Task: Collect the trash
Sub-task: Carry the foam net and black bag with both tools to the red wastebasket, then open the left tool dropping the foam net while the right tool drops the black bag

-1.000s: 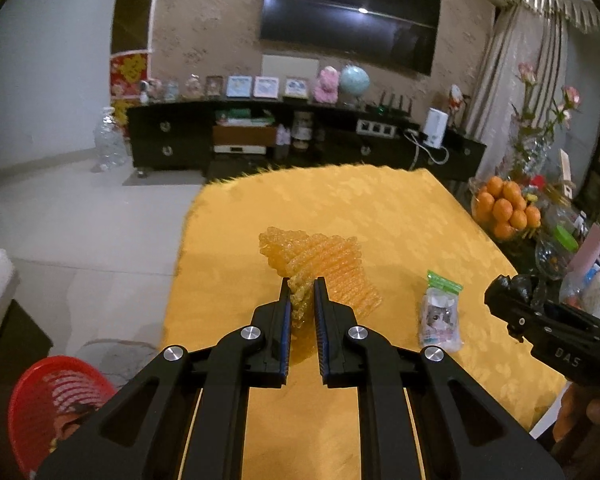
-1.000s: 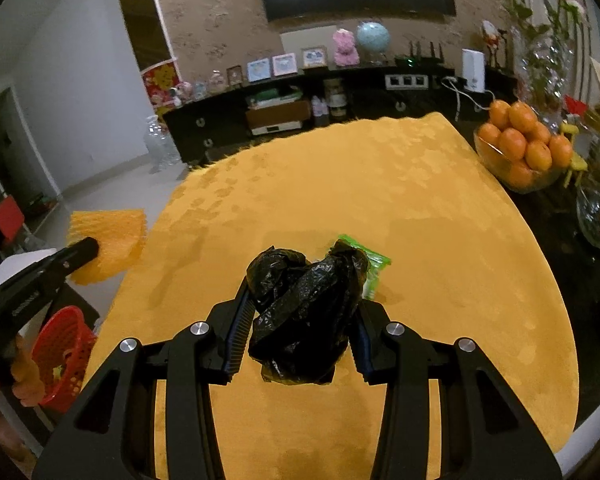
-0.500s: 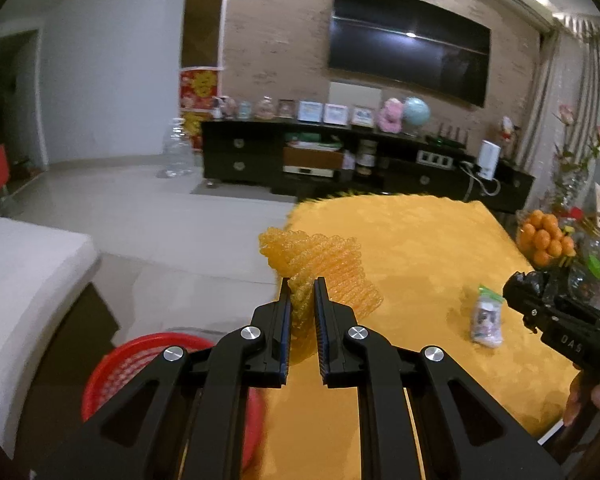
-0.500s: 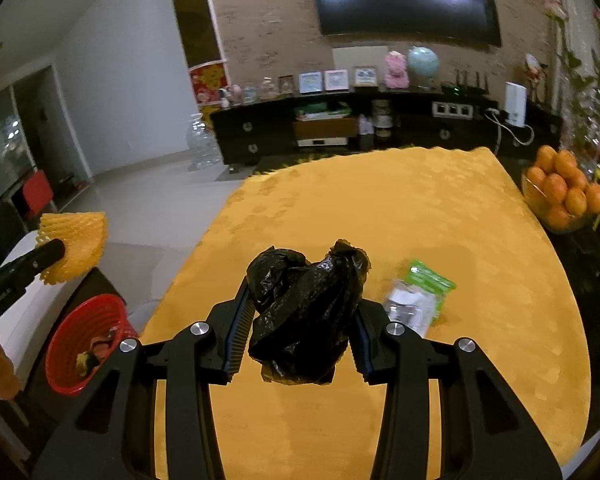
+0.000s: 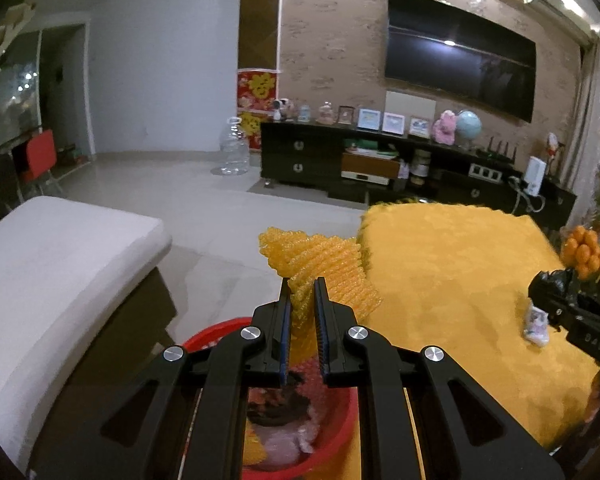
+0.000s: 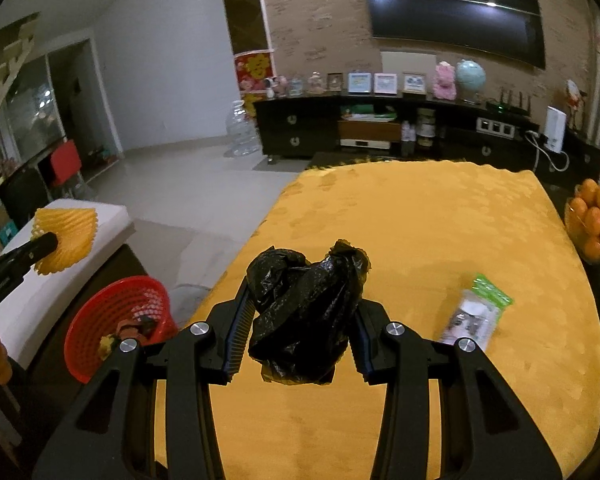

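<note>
The left claw (image 5: 302, 284) pinches the yellow foam net (image 5: 320, 260) above the red basket (image 6: 100, 328); released early, the light net could drift onto the floor. The right claw (image 6: 300, 312) clamps a black bag (image 6: 304, 312) over the counter (image 6: 420, 216), left of a small packet (image 6: 476, 312) it may snag.

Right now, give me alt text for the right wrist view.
The right gripper clamps a crumpled black bag over a yellow table. A small packet lies on the table, and a red basket sits lower left.

Ribbed yellow foam netting (image 5: 320, 264), crinkled glossy black plastic bag (image 6: 304, 316), matt black plastic grippers w/ shiny metal screws; perforated red plastic basket (image 6: 112, 316) beside table's yellow patterned cloth (image 6: 420, 220)
</note>
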`<control>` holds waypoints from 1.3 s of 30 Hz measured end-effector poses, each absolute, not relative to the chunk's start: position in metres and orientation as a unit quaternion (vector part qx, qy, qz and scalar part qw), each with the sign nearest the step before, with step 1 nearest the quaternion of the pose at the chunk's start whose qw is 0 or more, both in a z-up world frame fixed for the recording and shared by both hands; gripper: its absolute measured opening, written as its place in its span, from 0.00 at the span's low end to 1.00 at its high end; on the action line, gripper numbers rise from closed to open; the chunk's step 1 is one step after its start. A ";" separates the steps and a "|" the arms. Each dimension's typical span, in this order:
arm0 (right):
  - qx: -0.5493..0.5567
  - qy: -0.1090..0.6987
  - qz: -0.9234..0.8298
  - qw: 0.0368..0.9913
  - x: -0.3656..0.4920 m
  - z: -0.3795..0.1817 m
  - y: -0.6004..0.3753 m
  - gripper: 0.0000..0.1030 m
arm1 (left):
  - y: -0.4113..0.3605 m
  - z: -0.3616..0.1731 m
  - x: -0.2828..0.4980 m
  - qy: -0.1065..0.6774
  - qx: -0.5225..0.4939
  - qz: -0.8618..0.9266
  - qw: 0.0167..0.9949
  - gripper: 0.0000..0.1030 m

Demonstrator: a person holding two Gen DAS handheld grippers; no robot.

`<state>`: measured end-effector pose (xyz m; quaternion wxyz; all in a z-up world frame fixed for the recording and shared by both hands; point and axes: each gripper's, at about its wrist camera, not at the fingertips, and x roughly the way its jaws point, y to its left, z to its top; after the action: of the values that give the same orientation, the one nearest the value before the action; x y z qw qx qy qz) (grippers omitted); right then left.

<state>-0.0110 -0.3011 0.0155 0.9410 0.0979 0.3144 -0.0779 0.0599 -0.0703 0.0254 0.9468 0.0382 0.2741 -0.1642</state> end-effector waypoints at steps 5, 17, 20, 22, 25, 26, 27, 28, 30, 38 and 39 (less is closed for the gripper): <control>0.092 0.319 -0.051 0.942 0.004 0.015 -0.279 0.41 | -0.059 0.020 0.065 0.283 0.029 -0.156 0.946 0.10; 0.068 0.324 0.010 0.943 0.039 0.026 -0.226 0.41 | -0.027 0.014 0.076 0.293 0.008 -0.123 0.948 0.10; 0.067 0.324 0.027 0.943 0.047 0.032 -0.217 0.41 | -0.022 0.016 0.078 0.291 0.002 -0.116 0.950 0.10; 0.062 0.323 0.036 0.944 0.052 0.036 -0.211 0.41 | -0.018 0.016 0.078 0.290 -0.001 -0.111 0.950 0.10; 0.055 0.321 0.055 0.944 0.062 0.044 -0.202 0.41 | -0.016 0.016 0.077 0.289 -0.003 -0.104 0.952 0.10; 0.055 0.321 0.064 0.943 0.067 0.047 -0.199 0.41 | -0.015 0.016 0.078 0.289 -0.004 -0.102 0.952 0.10; 0.054 0.321 0.072 0.943 0.071 0.049 -0.197 0.41 | -0.015 0.016 0.078 0.289 -0.004 -0.097 0.952 0.10; 0.053 0.321 0.082 0.942 0.076 0.051 -0.194 0.41 | -0.013 0.015 0.079 0.289 -0.003 -0.094 0.953 0.10; 0.051 0.320 0.094 0.941 0.082 0.051 -0.188 0.41 | -0.011 0.013 0.081 0.292 -0.001 -0.084 0.953 0.10; 0.057 0.348 0.124 0.927 0.096 0.021 -0.174 0.41 | 0.002 0.001 0.092 0.314 -0.001 -0.058 0.948 0.10; 0.059 0.349 0.126 0.927 0.096 0.020 -0.172 0.41 | 0.002 0.000 0.092 0.316 0.000 -0.057 0.947 0.10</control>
<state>0.0955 -0.1721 0.0197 0.9266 0.0588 0.3493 0.1259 0.0925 0.0021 0.0000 0.9470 0.0004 0.3161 -0.0568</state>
